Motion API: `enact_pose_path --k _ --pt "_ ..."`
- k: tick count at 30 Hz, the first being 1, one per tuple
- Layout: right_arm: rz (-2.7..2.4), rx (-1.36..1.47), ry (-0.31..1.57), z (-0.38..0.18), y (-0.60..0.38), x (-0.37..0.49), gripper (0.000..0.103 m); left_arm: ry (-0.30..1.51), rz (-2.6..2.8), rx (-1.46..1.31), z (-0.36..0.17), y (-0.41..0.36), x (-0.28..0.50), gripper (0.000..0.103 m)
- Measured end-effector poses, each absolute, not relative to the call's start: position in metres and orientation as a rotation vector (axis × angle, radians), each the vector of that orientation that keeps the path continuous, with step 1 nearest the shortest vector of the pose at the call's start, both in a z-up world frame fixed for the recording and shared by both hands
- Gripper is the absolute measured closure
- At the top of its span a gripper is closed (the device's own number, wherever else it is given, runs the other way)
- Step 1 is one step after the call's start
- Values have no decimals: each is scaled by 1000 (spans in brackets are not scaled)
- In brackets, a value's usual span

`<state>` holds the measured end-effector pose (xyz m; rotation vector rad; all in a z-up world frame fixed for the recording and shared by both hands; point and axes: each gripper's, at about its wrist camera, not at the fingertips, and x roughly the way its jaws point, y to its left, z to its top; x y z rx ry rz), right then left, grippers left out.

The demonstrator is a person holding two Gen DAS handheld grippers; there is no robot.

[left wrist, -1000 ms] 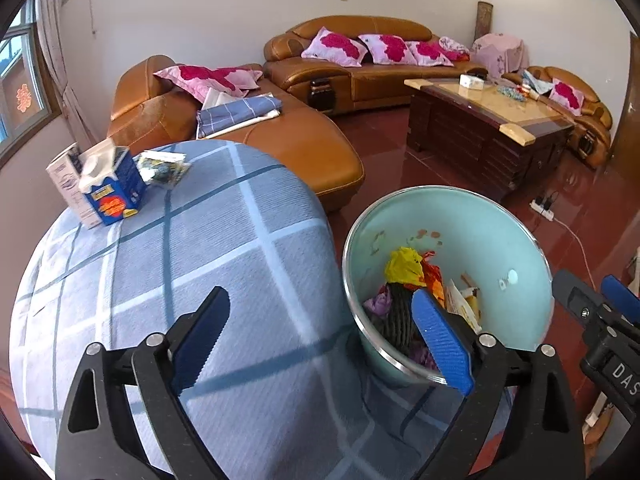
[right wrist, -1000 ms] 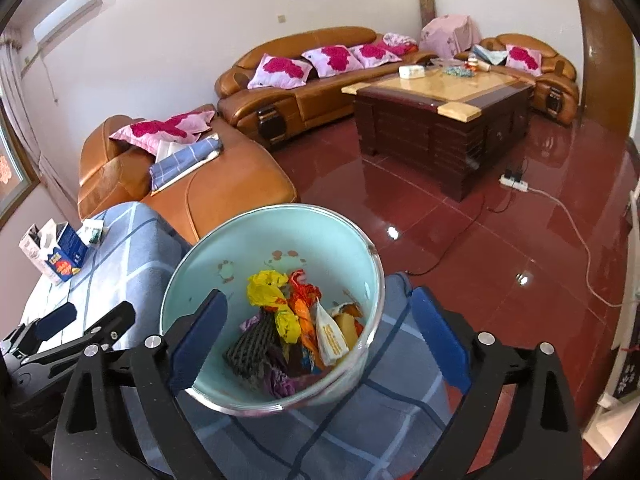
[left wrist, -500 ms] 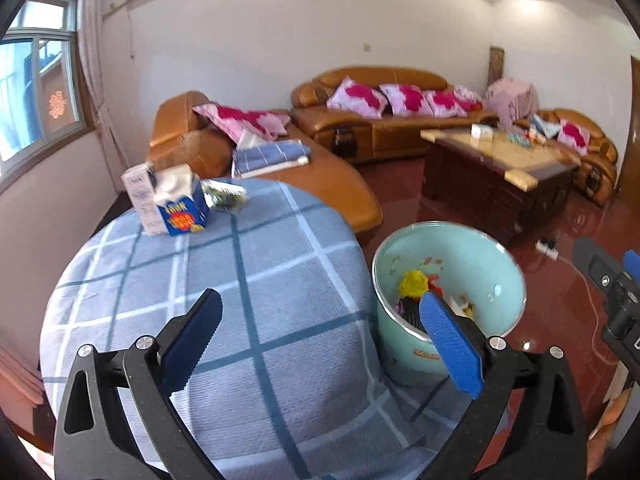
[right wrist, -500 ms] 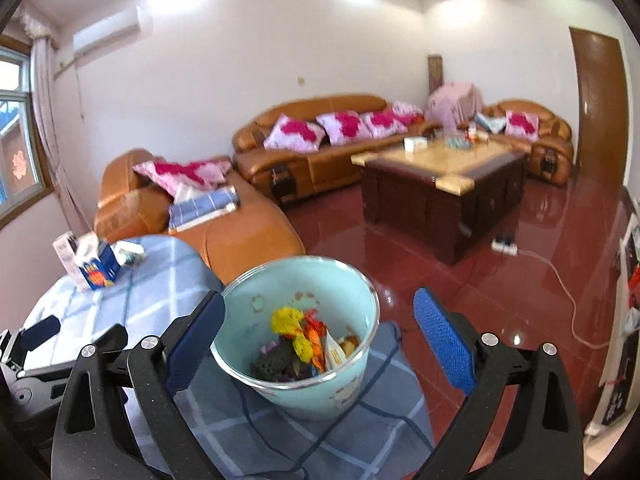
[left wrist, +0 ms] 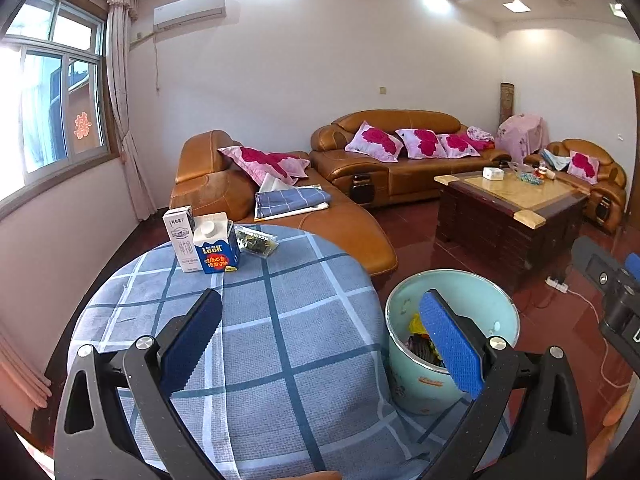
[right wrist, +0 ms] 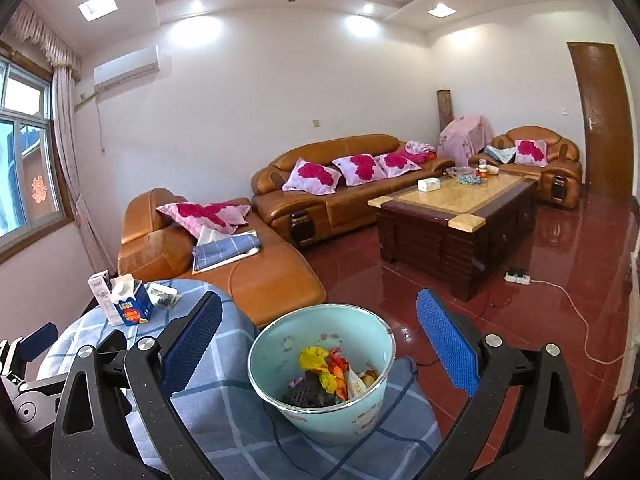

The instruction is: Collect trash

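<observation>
On table [left wrist: 280,344] | both hand-held grippers raised, farther from bin [right wrist: 320,364]

cartons [left wrist: 204,246] far, bucket [left wrist: 452,360] right, cloth [left wrist: 260,340] bare

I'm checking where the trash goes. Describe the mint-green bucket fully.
The mint-green bucket is round and open-topped, with a thin metallic-looking rim and small faded prints on its inner and outer walls. It stands upright on the blue checked tablecloth, near the table's edge on the side toward the red floor. Its bottom is covered with crumpled wrappers in yellow, orange, white and dark colours. No gripper touches it.
</observation>
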<state>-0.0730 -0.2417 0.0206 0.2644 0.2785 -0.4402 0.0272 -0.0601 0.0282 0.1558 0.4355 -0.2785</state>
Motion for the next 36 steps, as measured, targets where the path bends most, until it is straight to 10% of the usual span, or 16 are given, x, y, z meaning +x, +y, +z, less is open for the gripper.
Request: enact_pose_path --k 36 --pt "-446 275 282 19 -243 -74 7 424 -250 152 29 -58 26 6"
